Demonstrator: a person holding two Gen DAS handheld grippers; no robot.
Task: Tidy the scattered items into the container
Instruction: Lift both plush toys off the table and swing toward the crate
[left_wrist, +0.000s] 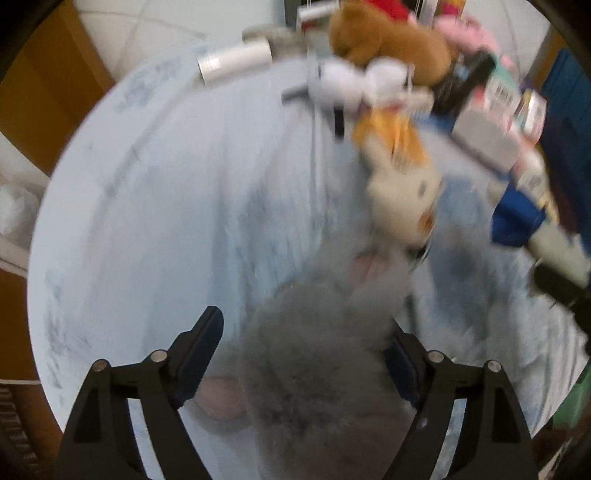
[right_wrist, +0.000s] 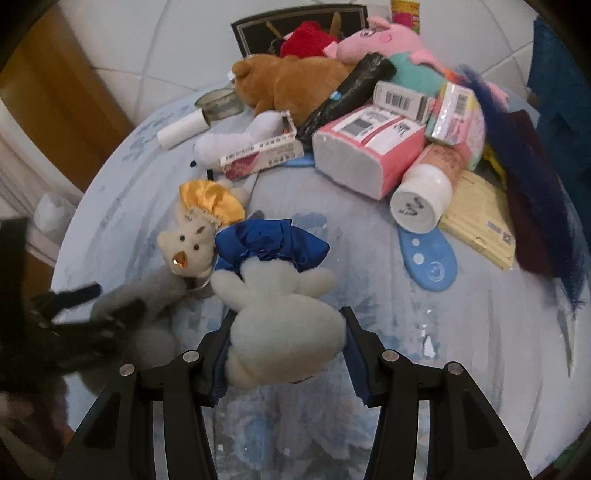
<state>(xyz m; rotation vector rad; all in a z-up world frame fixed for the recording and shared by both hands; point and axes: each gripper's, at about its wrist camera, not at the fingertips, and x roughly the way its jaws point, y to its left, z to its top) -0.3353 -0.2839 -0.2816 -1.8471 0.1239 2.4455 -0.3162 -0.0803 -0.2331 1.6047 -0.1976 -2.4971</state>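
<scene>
Near the bench's (right_wrist: 480, 369) front edge: right gripper (right_wrist: 286, 350), fingers pinching a white plush doll (right_wrist: 284, 332) in a blue satin collar, body squeezed between the pads. Just beside it, toward the left edge: left gripper (left_wrist: 304, 349), fingers spread around a grey plush toy (left_wrist: 317, 369), apparently touching its sides, though heavy blur hides the contact. Touching the grey toy, a cream doll (right_wrist: 190, 245) with a gold satin cap. Heaped along the far edge: brown teddy (right_wrist: 291, 83), pink pig plush (right_wrist: 384, 37), pink tissue pack (right_wrist: 369, 147), white bottle (right_wrist: 424, 195) tipped on its side, blue spatula (right_wrist: 428, 262). No container identifiable in either view.
</scene>
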